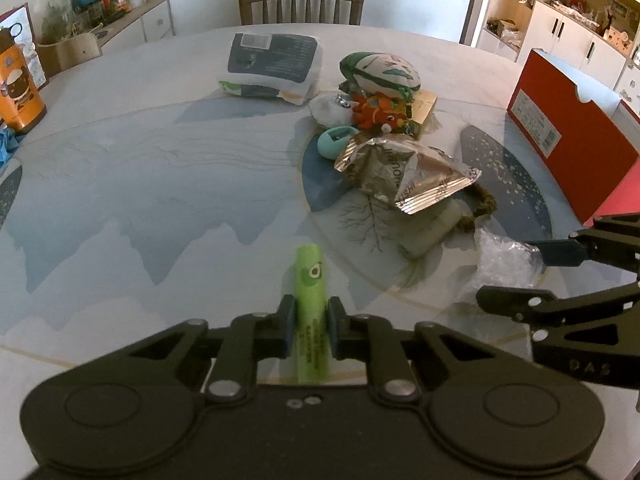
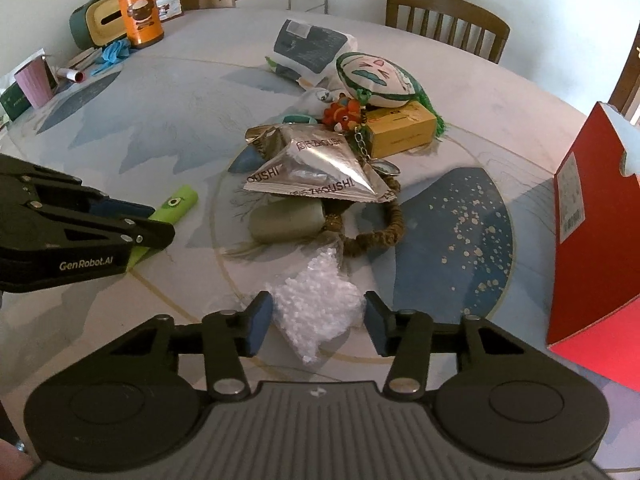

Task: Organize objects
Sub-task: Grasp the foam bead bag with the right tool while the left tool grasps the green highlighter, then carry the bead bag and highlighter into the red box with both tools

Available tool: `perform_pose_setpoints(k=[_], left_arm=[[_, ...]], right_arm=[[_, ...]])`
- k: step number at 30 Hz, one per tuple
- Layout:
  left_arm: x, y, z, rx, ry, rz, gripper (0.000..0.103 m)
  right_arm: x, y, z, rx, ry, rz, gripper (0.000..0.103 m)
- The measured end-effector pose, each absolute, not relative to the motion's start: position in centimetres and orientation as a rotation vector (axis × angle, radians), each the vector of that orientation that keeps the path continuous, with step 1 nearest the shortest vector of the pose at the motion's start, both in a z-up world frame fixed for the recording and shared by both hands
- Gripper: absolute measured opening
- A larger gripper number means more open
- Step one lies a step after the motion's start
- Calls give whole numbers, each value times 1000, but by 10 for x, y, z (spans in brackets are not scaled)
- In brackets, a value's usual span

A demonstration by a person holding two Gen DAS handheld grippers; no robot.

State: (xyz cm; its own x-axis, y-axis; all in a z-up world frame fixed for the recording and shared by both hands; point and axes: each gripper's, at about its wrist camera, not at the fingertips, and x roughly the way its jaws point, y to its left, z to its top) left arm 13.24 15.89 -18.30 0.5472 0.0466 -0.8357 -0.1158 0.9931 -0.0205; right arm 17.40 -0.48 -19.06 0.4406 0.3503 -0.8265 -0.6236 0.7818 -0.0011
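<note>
- The left gripper (image 1: 311, 322) had its jaws pinching a green tube (image 1: 311, 300) low over the tabletop (image 1: 160, 184).
- The right gripper (image 2: 319, 322) had jaws spread around a bubble-wrap bag (image 2: 316, 300) lying on the tabletop.

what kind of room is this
Most likely a home dining room: a large round table with wooden chairs pushed up to it, a cluttered sideboard, and white storage cupboards.

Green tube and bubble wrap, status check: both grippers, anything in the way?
Left gripper shut on green tube. Right gripper open, straddling bubble wrap. Silver foil pouch pile beyond; nothing between.
</note>
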Motion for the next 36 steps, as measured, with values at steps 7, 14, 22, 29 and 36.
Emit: perform_pose_setpoints(k=[7,14,22,29,36], left_arm=[[130,163,-179,-98,963,79,15],[127,163,-159,-135,929,46,15],[134,145,-119,-153,863,-62,15],[147,113,-92,-128,802,-145,15],[170,74,-78,-123,782,-175,15]], right_arm=[[175,-13,-182,-292,951,587,37],[170,-30,-155,-224,926,556,37],[165,-61,-114,-117,887,483,37],[171,-99,-74,-22,839,400,37],[191,-150,-54,31,797,332,37]])
